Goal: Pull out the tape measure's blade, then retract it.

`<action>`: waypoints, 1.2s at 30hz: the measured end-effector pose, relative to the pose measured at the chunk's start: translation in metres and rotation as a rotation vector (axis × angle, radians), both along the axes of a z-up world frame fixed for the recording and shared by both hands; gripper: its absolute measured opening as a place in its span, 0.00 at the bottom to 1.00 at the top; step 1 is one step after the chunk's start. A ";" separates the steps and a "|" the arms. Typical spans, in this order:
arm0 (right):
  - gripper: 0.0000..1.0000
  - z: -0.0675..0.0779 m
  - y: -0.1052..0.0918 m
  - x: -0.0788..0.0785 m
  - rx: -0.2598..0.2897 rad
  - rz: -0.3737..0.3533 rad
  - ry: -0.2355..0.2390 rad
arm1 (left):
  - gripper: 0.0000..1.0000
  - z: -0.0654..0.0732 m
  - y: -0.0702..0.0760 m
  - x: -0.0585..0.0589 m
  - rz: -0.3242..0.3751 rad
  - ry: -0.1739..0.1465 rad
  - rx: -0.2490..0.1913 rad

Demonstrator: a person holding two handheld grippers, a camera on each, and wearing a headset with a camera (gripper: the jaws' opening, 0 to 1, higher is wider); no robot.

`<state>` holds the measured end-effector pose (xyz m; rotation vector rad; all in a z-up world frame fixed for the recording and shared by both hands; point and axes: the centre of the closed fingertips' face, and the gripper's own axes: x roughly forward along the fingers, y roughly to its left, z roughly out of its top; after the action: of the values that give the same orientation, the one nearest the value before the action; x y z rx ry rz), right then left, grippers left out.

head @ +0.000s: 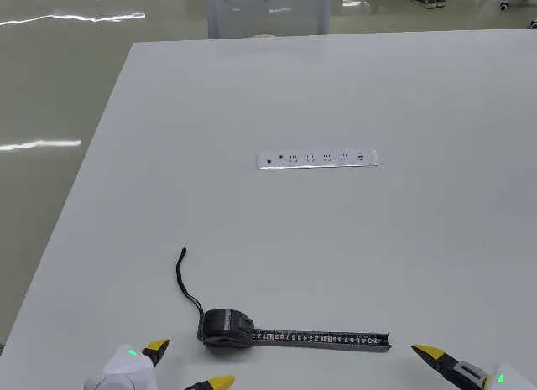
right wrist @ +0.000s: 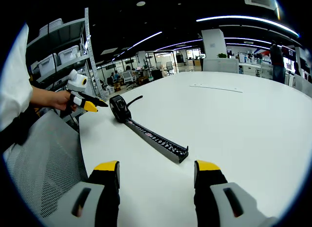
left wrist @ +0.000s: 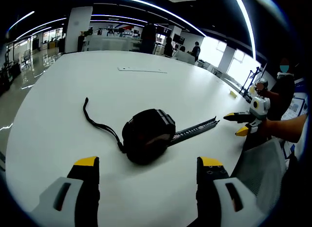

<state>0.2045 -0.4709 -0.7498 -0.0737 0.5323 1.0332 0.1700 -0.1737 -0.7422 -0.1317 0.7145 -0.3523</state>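
A black tape measure [head: 226,328] lies near the front edge of the white table [head: 336,96], its blade [head: 323,338] drawn out flat to the right. A black wrist strap [head: 186,281] trails back from the case. My left gripper [head: 191,366] is open just in front of the case [left wrist: 147,135], not touching it. My right gripper [head: 436,356] is open a little beyond the blade's hook end [right wrist: 180,154], with nothing between its fingers. The left gripper view has the blade [left wrist: 195,131] running toward the right gripper [left wrist: 236,123]. The case [right wrist: 118,107] and left gripper [right wrist: 95,106] appear in the right gripper view.
A white power strip [head: 317,158] lies flat in the middle of the table. A grey mesh chair back [right wrist: 48,158] sits close to the table's front edge. A grey cabinet [head: 267,11] stands beyond the far edge.
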 end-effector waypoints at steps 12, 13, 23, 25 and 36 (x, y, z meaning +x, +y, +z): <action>0.60 -0.007 0.005 0.006 -0.009 0.021 -0.003 | 0.82 0.000 -0.005 0.010 0.051 0.004 -0.030; 0.60 -0.007 0.006 0.006 -0.011 0.023 -0.003 | 0.82 -0.001 -0.005 0.011 0.053 0.007 -0.028; 0.59 -0.007 0.009 0.014 -0.013 0.038 -0.012 | 0.84 -0.002 -0.005 0.017 0.103 0.009 -0.026; 0.58 -0.007 0.010 0.015 -0.013 0.040 -0.014 | 0.84 -0.003 -0.007 0.017 0.106 0.009 -0.016; 0.57 -0.007 0.016 0.021 -0.015 0.052 -0.020 | 0.84 -0.002 -0.003 0.023 0.170 0.003 -0.014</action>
<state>0.2252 -0.4550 -0.7567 -0.1120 0.5224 1.0783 0.1934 -0.1770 -0.7441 -0.2051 0.6986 -0.1953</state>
